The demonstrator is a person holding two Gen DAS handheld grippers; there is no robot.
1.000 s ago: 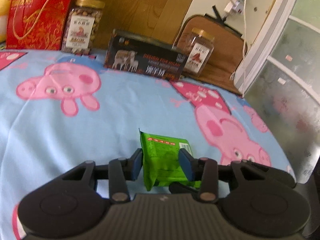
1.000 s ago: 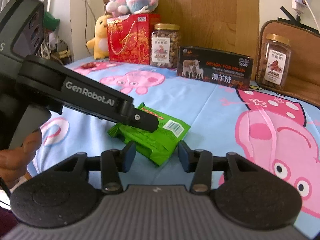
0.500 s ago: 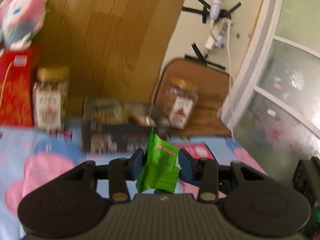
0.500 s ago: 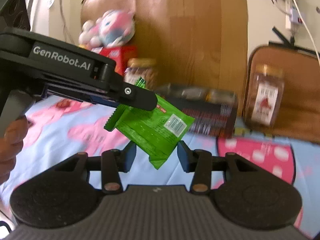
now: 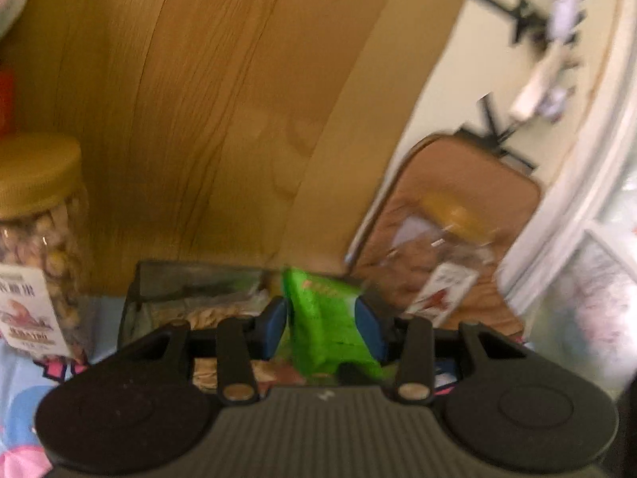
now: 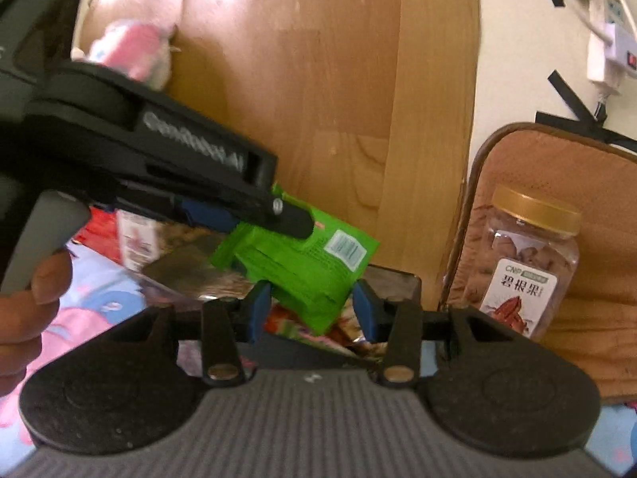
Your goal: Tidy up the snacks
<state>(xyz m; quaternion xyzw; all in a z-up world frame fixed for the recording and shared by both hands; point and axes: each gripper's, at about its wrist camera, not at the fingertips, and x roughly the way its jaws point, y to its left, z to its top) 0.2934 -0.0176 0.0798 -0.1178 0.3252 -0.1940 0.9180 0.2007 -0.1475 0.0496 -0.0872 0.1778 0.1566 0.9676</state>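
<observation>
My left gripper (image 5: 321,328) is shut on a green snack packet (image 5: 324,318) and holds it in the air over an open dark box (image 5: 191,290) with snack packets inside. In the right wrist view the left gripper (image 6: 286,215) comes in from the left with the green packet (image 6: 302,263) hanging from it. My right gripper (image 6: 309,310) is open, its blue pads on either side of the packet's lower corner without touching it. The dark box (image 6: 398,283) lies just behind.
A nut jar with a gold lid (image 5: 36,239) stands left of the box. A second jar (image 6: 525,267) stands to the right against a brown cushion (image 6: 577,207). A wooden board (image 6: 338,79) backs them. The Peppa Pig cloth (image 6: 91,302) covers the table.
My left gripper has lifted the green packet off the cloth and carried it forward to the dark box at the back. The right gripper has followed, staying open.
</observation>
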